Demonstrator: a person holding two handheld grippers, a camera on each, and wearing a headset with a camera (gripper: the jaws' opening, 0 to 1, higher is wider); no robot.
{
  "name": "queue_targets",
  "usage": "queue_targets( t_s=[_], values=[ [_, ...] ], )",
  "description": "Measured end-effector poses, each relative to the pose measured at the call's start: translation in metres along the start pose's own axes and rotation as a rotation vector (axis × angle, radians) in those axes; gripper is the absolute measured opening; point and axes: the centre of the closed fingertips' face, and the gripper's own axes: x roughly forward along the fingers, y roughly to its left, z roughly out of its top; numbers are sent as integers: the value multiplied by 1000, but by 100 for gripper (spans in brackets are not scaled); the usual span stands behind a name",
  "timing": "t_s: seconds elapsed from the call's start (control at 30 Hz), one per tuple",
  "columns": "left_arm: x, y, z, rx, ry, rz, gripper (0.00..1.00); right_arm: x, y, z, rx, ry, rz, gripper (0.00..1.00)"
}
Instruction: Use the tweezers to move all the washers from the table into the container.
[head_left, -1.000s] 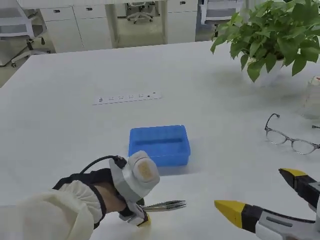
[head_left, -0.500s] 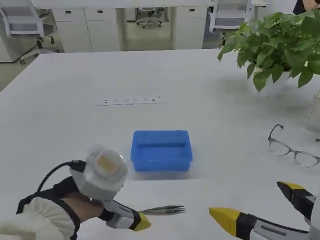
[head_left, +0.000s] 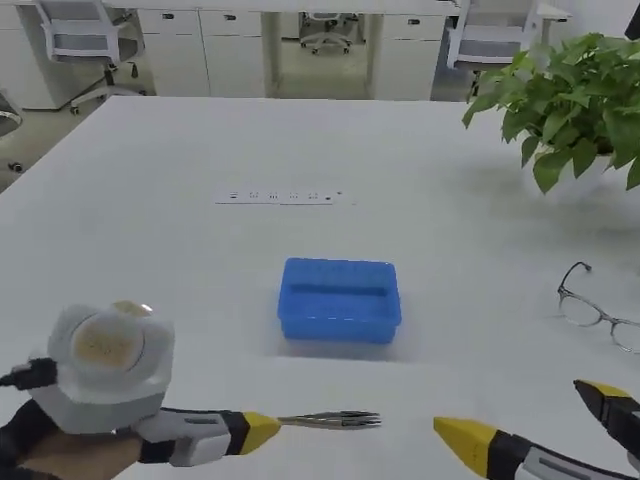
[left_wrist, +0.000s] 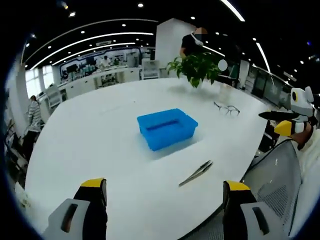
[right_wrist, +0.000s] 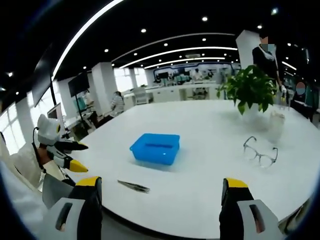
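Low over the white table (head_left: 150, 250), the left gripper (left_wrist: 163, 186) hung level, jaws spread wide on nothing. The tweezers (head_left: 330, 420) lay flat near the table's edge (neither tool touching them). Beyond sat the blue container (head_left: 340, 300), its contents impossible to make out. At right the right gripper (head_left: 525, 412), partly cut off, also gaped wide.

You have no text, label, brand or number here that can be read. The row of small dark marks along the white power strip (head_left: 283, 197) on the table (head_left: 140, 240) is too small for you to make out in the head view.
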Motion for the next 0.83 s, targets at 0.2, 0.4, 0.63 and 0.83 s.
queue_targets(
  t_s=[0.2,0.4,0.63,0.83],
  values=[
    [-29,5,6,-67,-97,104,99,-2,-5,2,4,-23,-20,99],
    [-47,15,3,-59,-138,196,99,0,-6,0,16,-11,-21,99],
    [-56,21,-5,-93,-142,231,99,1,-6,-3,10,-6,-25,99],
    [-52,23,-4,-95,-145,233,99,3,-3,-5,3,13,-16,99]
  ],
)
